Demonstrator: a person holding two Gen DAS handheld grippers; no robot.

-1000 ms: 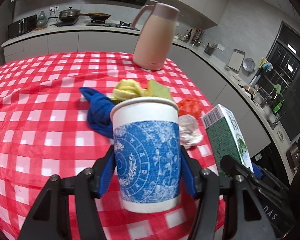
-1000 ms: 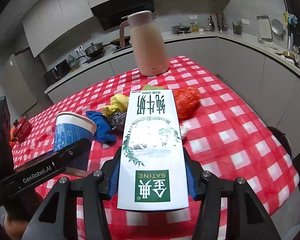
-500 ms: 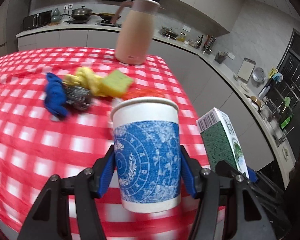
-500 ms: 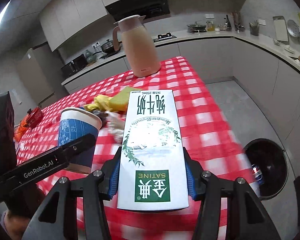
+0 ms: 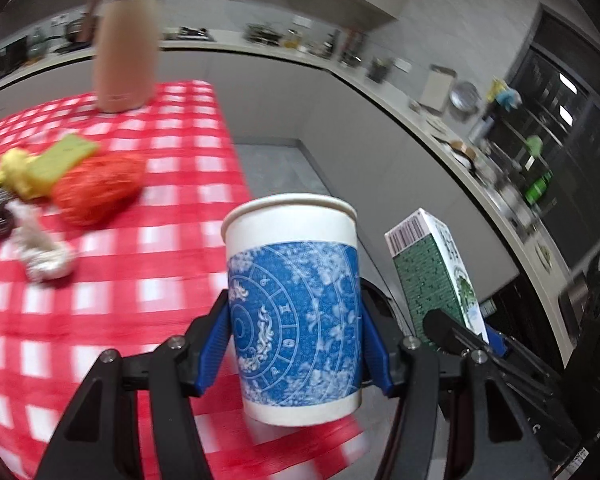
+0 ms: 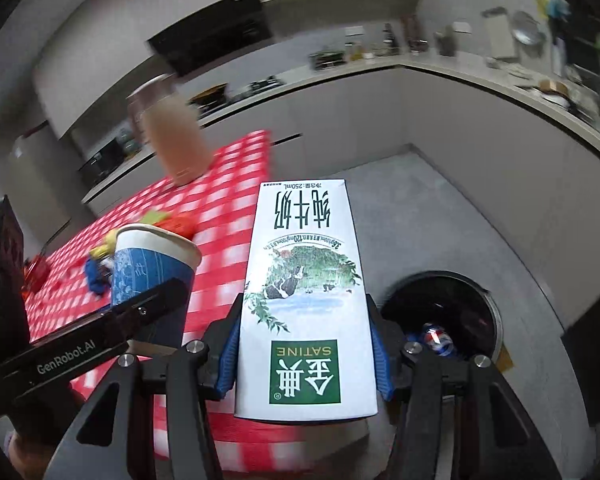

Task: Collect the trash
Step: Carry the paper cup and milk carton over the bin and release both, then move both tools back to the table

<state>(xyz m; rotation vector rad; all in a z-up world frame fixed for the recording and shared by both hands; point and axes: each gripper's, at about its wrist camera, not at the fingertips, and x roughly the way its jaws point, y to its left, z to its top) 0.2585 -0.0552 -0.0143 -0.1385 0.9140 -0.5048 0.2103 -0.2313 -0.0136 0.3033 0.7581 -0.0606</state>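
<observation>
My left gripper (image 5: 294, 344) is shut on a white paper cup with a blue pattern (image 5: 294, 312), held upright over the right edge of the red-checked table (image 5: 100, 280). My right gripper (image 6: 304, 344) is shut on a white and green milk carton (image 6: 306, 292), held off the table above the grey floor. The same carton (image 5: 432, 276) shows at the right of the left wrist view, and the cup (image 6: 148, 264) at the left of the right wrist view. A black round trash bin (image 6: 444, 316) stands on the floor just right of the carton, with a can inside.
On the table lie an orange crumpled bag (image 5: 100, 188), a white paper wad (image 5: 44, 256), a yellow cloth and a green sponge (image 5: 64, 156), with a pink thermos jug (image 5: 124, 40) at the far edge. Kitchen counters (image 6: 500, 80) curve round the grey floor.
Both grippers have swung right with the cup and the carton, from over the table's middle to its right edge. The floor and the trash bin have come into view.
</observation>
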